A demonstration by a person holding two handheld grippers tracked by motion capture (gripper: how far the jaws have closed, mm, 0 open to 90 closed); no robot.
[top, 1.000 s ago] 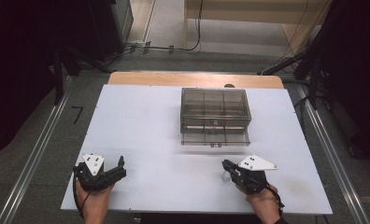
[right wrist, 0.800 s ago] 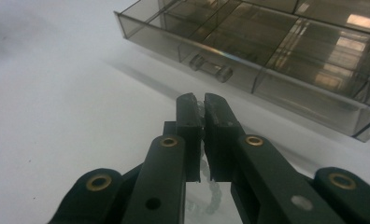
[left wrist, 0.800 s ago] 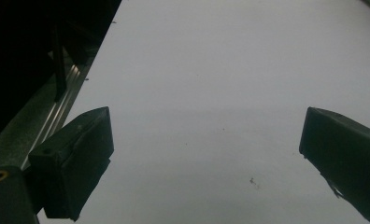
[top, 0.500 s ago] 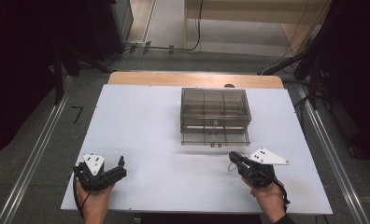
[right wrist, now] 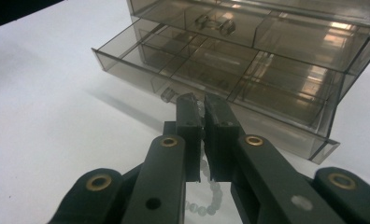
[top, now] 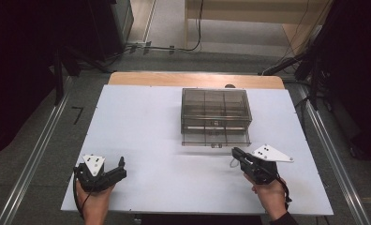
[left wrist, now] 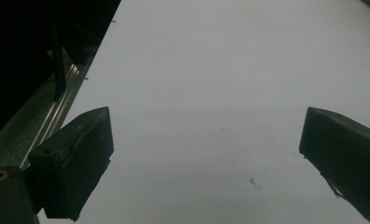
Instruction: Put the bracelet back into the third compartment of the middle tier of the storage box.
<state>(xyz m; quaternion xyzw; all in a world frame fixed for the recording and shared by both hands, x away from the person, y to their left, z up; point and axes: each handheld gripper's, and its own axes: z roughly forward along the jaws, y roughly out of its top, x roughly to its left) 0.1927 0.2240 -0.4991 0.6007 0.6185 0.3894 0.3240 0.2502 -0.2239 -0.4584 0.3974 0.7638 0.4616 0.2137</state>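
Note:
A smoky clear plastic drawer box (top: 215, 105) stands mid-table, its bottom drawer (top: 215, 138) pulled out toward me. In the right gripper view that divided drawer (right wrist: 206, 60) lies just ahead of my right gripper (right wrist: 202, 100), which is shut. A string of pale beads (right wrist: 205, 205) hangs beneath its jaws, pinched between them. From above, the right gripper (top: 235, 152) sits just in front of the drawer's right end with the beads (top: 231, 163) dangling at its tip. My left gripper (top: 122, 168) rests near the table's front left, open; its jaws stand wide over bare white table (left wrist: 206, 140).
The white tabletop (top: 141, 126) spreads between the two hands. A metal rail (top: 33, 159) runs along the table's left side and another (top: 329, 154) along the right. Dark equipment stands beyond both sides.
My right gripper has edged away from me and slightly right, closer to the open drawer, still shut on the beads. The left gripper has stayed put.

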